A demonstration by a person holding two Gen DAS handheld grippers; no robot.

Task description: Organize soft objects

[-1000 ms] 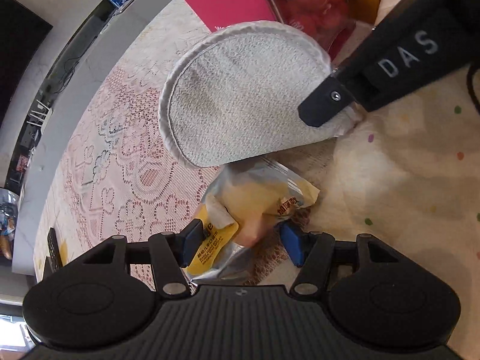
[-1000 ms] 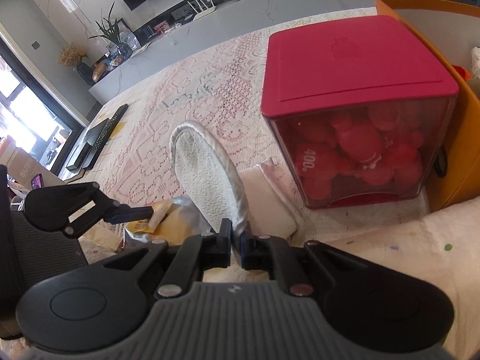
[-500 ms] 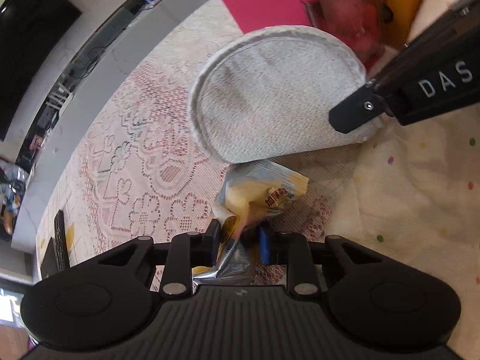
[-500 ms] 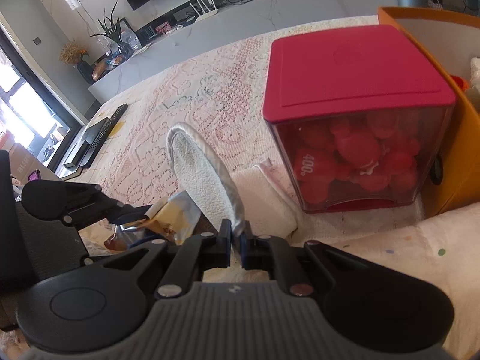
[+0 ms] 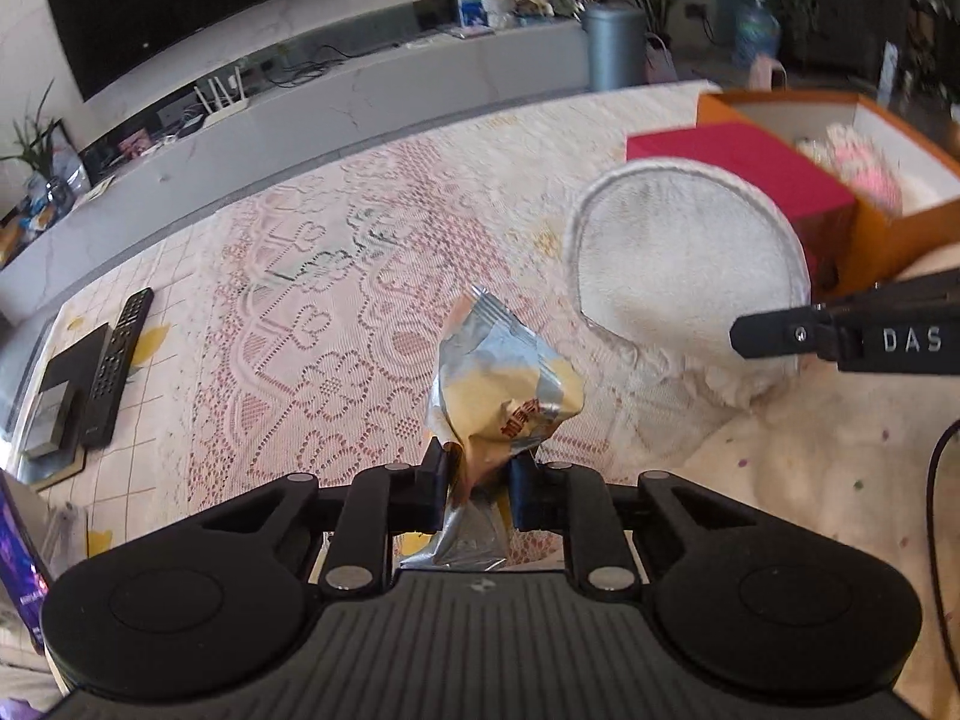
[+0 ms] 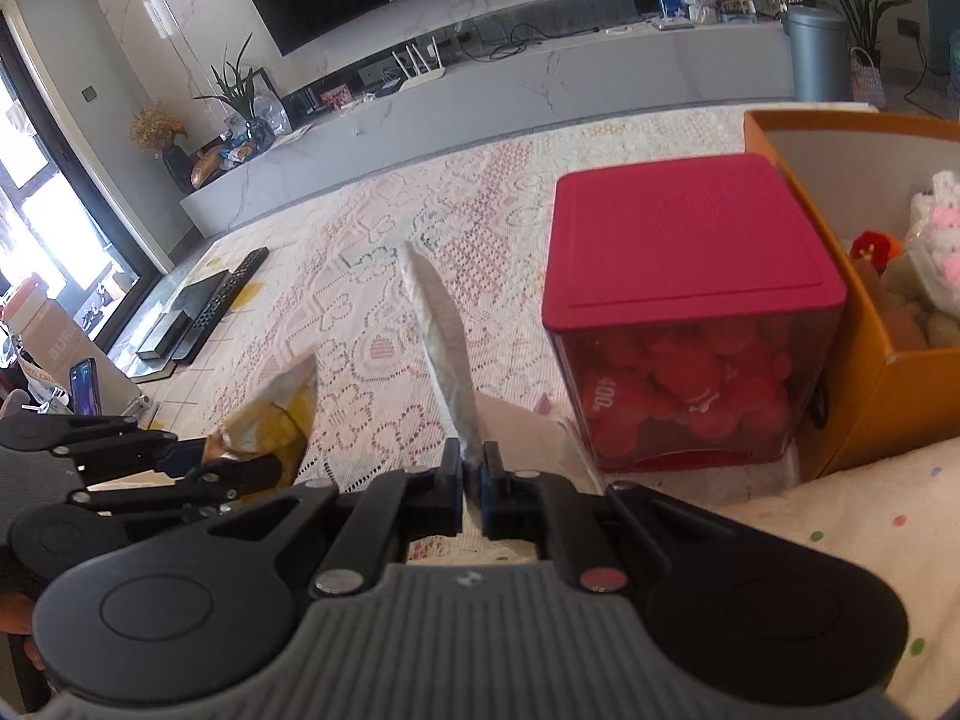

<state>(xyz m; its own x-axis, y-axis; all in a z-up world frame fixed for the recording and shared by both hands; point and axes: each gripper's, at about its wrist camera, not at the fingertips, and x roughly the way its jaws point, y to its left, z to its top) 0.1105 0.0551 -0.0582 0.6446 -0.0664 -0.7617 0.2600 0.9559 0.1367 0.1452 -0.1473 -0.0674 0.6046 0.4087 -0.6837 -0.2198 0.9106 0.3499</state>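
A crumpled silver and yellow snack packet (image 5: 504,384) hangs lifted above the lace tablecloth (image 5: 336,324), pinched at its lower end by my left gripper (image 5: 477,468), whose jaws are closing on it. To its right, a round grey-white cloth pad (image 5: 684,258) is held up on edge by my right gripper (image 5: 741,339). In the right wrist view the right gripper (image 6: 473,468) is shut on the pad (image 6: 441,336), seen edge-on. The packet (image 6: 282,420) and left gripper (image 6: 198,462) show at lower left.
A clear box with a red lid (image 6: 678,240), full of red soft items, stands right of the pad. Beyond it an orange box (image 6: 864,396) holds plush things. Two remotes (image 5: 114,366) lie at the table's left edge. A dotted cream cloth (image 5: 810,480) covers the near right.
The left jaws closed on the snack packet and lifted it off the tablecloth while the wrist rolled. The right gripper rose a little with the round pad.
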